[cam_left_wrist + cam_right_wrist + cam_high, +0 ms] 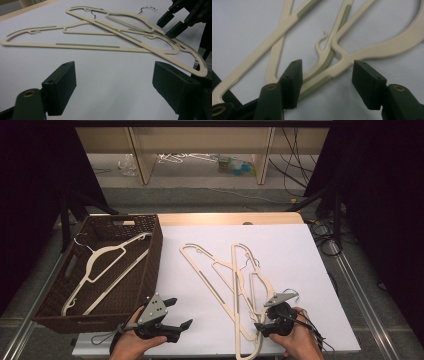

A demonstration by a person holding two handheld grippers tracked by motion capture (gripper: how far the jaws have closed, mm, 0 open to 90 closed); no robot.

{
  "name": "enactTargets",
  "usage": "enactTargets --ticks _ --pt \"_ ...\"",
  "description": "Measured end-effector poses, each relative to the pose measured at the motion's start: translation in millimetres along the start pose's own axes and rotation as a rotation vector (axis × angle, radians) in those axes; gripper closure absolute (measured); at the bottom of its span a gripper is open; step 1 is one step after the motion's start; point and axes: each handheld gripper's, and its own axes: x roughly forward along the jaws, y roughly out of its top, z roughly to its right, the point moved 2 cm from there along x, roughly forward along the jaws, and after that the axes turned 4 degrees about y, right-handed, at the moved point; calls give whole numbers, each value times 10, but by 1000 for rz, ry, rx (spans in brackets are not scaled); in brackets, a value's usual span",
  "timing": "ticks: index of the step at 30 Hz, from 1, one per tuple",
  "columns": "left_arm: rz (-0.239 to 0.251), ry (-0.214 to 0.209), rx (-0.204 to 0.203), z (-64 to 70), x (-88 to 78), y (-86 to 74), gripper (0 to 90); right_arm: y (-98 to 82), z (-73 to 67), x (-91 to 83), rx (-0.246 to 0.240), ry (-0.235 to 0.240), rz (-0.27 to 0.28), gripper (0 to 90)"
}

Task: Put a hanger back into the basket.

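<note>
Three cream plastic hangers (pixel 235 280) lie overlapped on the white sheet (pixel 300 255), near its middle and front. A fourth cream hanger (pixel 107 265) rests inside the brown wicker basket (pixel 155 255) at the left. My left gripper (pixel 182 312) hovers open near the front edge, left of the pile, with nothing between its jaws (pixel 113 82). My right gripper (pixel 262 320) is open at the near end of the pile. In the right gripper view its jaws (pixel 327 80) straddle a hanger's shoulder (pixel 342 65) without pressing on it. The left gripper view shows the hangers (pixel 87 45) and the right gripper (pixel 172 25) beyond.
The basket takes up the table's left side, its right wall beside the sheet. Bare white sheet lies between the basket and the hangers and to the right of them. Beyond the table's far wooden edge (pixel 230 218) are shelving legs and floor cables (pixel 325 240).
</note>
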Motion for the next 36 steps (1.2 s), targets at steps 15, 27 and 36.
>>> enactTargets --ticks 15,27,36 --pt "-2 -2 -1 6 -2 -2 192 -89 137 -35 68 33 -11 517" --pt "-3 -10 -7 16 8 -6 192 -127 209 -87 74 -29 -47 552" --pt "-11 -4 1 21 7 -11 195 -163 93 -74 91 -81 -67 495"
